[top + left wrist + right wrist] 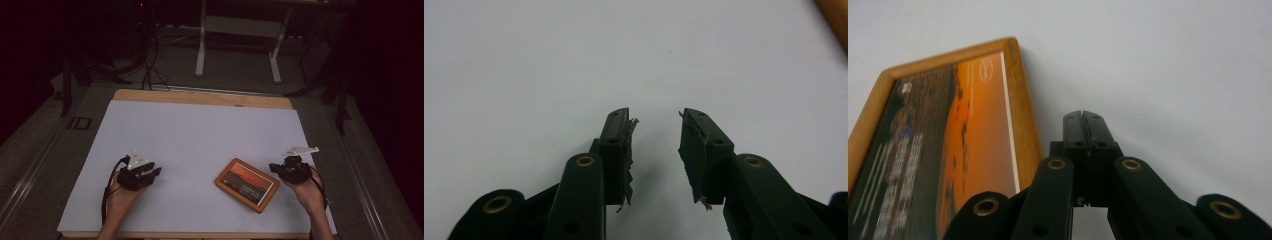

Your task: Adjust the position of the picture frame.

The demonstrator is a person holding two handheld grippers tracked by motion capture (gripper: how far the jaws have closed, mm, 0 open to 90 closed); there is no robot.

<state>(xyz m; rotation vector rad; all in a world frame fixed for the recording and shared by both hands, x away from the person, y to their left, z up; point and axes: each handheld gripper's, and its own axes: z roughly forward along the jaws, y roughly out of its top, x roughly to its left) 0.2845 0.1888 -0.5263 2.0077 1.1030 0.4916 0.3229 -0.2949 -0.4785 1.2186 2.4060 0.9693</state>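
Counter covered with pale sheet, wood edge at 12 o'clock. Framed picture flat at 5 o'clock, angled. Left tongs at 7 o'clock, jaws parted, holding nothing. Right tongs at 4 o'clock, just beside frame, jaws closed together, empty.

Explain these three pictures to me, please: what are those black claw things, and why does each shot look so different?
A person sits at a table and holds a hand tool with two black jaws in each hand. One camera looks down from above; it shows the left gripper, the right gripper and a wooden picture frame lying flat on the white sheet. The other two cameras ride on the tools themselves, looking along their jaws. The left gripper's jaws stand apart over bare sheet. The right gripper's jaws are closed together, beside the frame, gripping nothing.
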